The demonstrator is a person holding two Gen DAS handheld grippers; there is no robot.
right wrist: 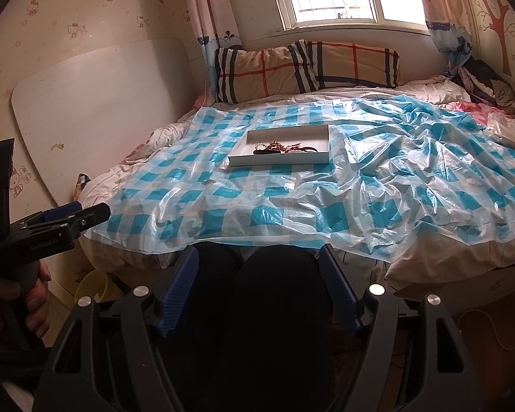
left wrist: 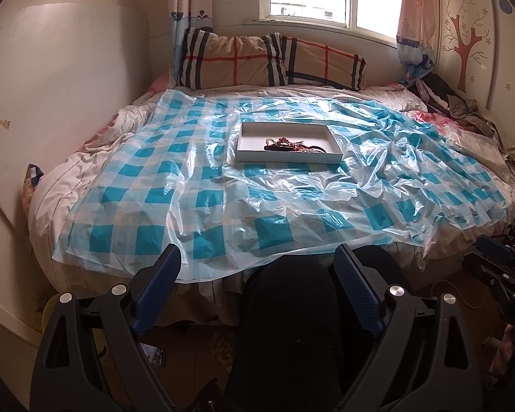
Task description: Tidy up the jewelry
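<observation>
Jewelry (left wrist: 293,145) lies heaped in one tangle inside the shallow white tray (left wrist: 249,137) on the bed (left wrist: 51,185), bunched toward the tray's near right part: reddish beads, something dark and strap-like, a few pale pieces; I cannot separate them at this range. The tray sits on the blue-and-white checked plastic sheet (left wrist: 154,185), around the middle of the bed and well away from both of my claws.

My left claw (left wrist: 257,257) hangs spread and empty over the near edge of the bed, above a dark-clothed knee. My right claw (right wrist: 259,261) is likewise spread and holds nothing, at the same near edge.

I judge this scene fits two stages: pieces gathered into the tray as a finished collection, or a jumble waiting to be sorted out within it. The pictures do not settle which, so I commit to no move.

Any reach toward the tray would cross a long stretch of crinkled, slippery sheet, rumpled highest on the right. The left half lies flatter and gives clearer passage. The tray's low walls leave it open from above. The wall on the left and the clothes pile (left wrist: 446,99) at far right bound the sides
</observation>
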